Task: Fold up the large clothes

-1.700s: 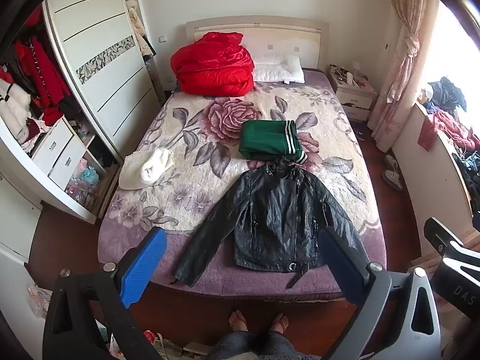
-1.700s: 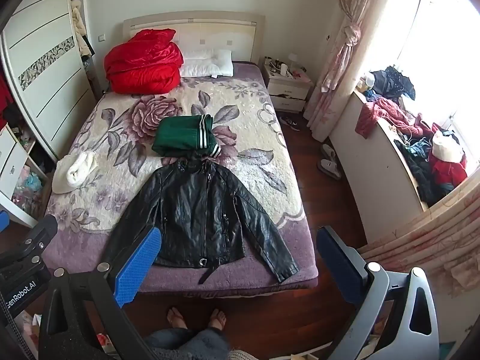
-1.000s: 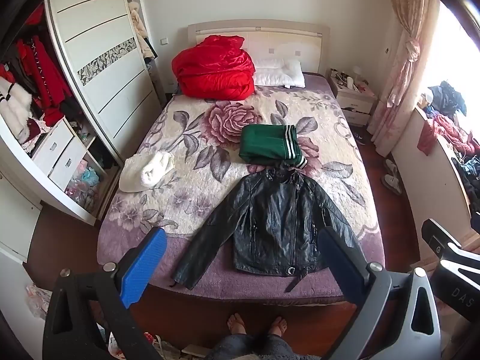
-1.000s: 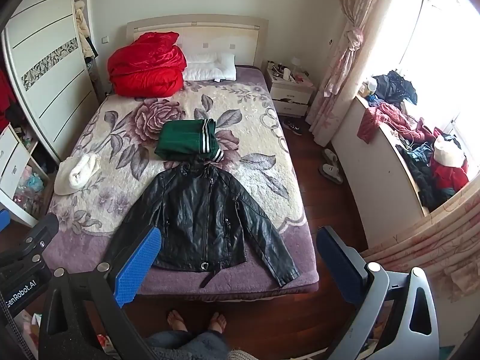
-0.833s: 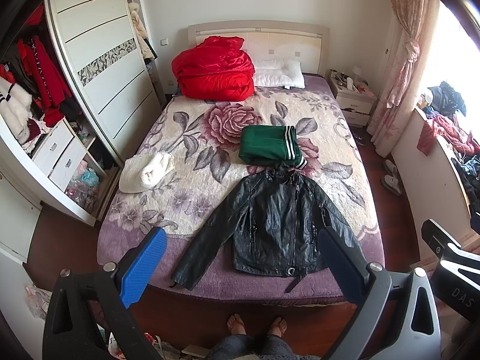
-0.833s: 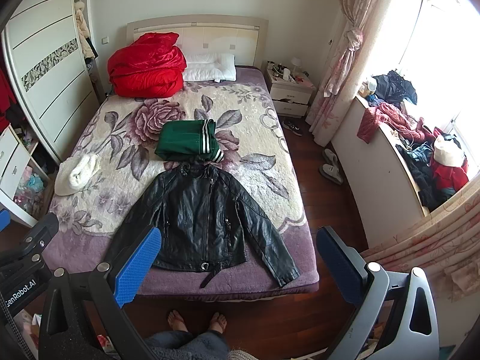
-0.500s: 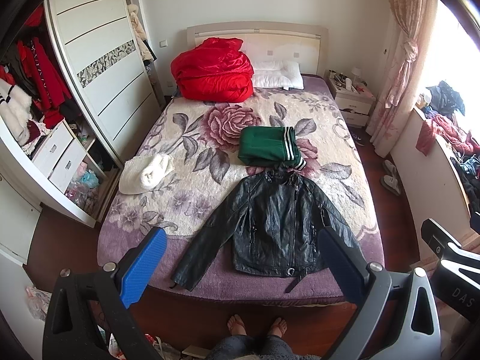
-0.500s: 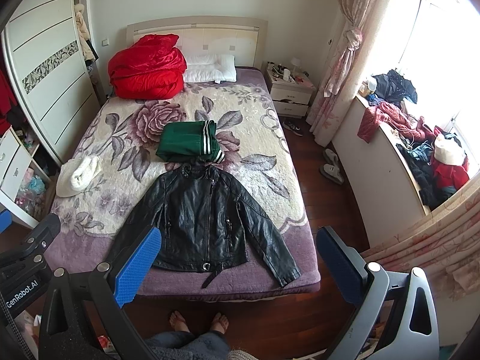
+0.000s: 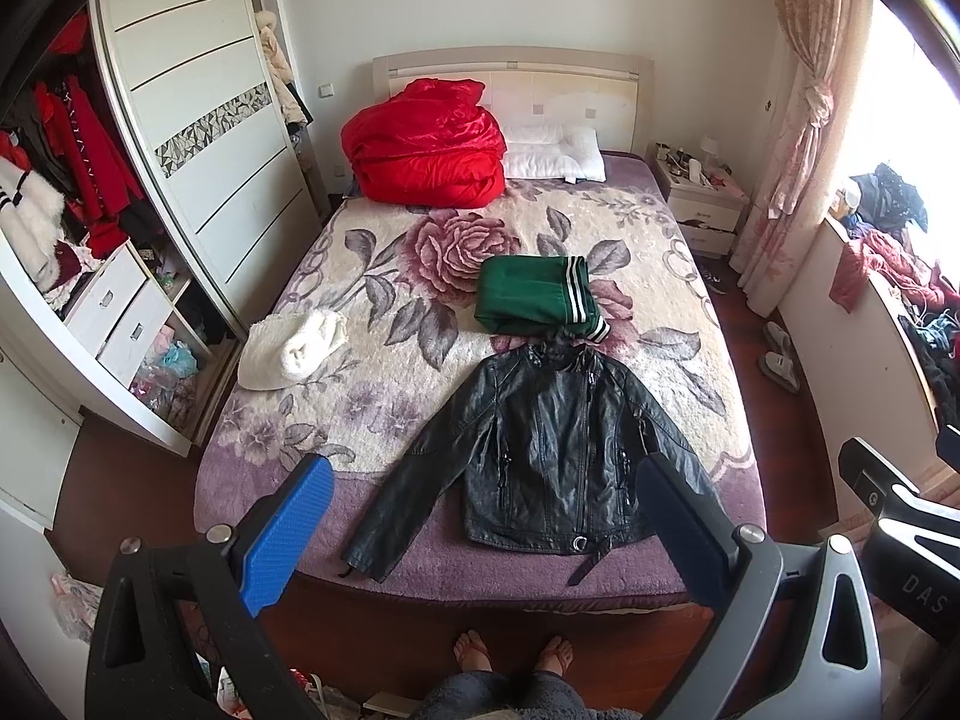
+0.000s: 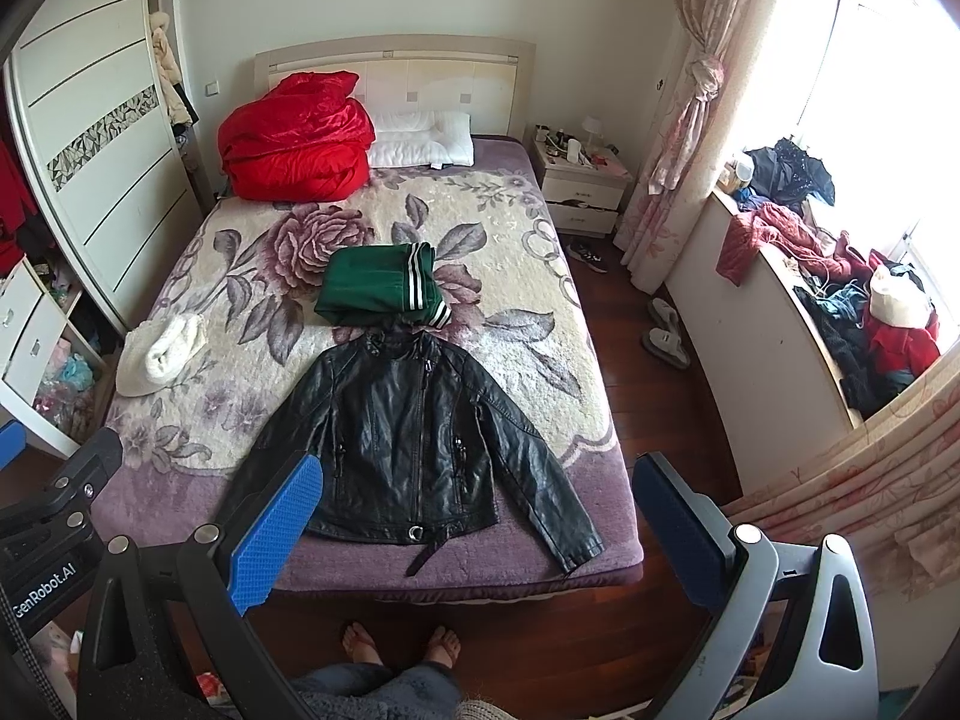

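The bed fills mid-frame: a black jacket at the bottom edge, green garment just above, white bundle left, red quilt and pillow on top.

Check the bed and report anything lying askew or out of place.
The black leather jacket lies unfolded, sleeves splayed, its belt strap trailing over the bed's foot edge. A white garment sits crumpled at the left edge. The green garment is folded.

Both wrist views high, facing bed from its foot

Glossy leather jacket on fuzzy cloth blanket.
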The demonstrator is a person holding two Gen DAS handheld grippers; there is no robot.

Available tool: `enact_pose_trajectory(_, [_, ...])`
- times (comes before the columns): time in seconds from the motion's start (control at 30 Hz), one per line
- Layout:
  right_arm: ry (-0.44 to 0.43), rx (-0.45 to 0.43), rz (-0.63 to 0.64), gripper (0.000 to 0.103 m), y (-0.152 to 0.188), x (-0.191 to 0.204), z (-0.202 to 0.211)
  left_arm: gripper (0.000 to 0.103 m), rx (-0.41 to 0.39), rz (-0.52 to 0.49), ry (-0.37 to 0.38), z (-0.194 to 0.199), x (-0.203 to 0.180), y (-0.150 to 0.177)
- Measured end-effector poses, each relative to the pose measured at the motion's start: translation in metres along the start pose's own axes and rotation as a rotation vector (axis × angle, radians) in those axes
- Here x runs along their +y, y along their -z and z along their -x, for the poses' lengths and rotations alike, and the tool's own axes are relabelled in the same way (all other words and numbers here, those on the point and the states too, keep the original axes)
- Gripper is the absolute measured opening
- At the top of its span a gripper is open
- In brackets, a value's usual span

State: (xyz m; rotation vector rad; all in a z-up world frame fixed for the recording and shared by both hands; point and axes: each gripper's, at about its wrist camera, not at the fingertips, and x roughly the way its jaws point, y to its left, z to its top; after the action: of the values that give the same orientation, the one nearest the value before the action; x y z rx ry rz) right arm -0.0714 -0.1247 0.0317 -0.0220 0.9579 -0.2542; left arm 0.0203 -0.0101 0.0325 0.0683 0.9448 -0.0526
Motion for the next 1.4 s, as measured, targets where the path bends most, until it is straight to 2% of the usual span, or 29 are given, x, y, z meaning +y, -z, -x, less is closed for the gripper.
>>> enact_pose_trajectory(0.03, [0.001,0.000,0.001,0.103,-0.011,0.011,0.006,0.103,0.000,0.000,0.000,0.001,0.000,-0.001])
enact_pose_trajectory(0.23, [-0.004,-0.003,0.000,0.103,-0.021,0.016,0.011,0.103,-0.008,-0.001,-0.001,0.014,-0.005,-0.005])
enact_pose_trajectory(1.17, [-0.007,-0.014,-0.006,0.103,-0.018,0.014,0.015,0.103,-0.020,-0.001,0.002,0.012,0.005,-0.008])
enact_pose_trajectory(1.4, [0.003,-0.014,-0.006,0.103,-0.040,0.027,0.018,0.103,-0.023,0.000,0.005,0.013,0.007,-0.013])
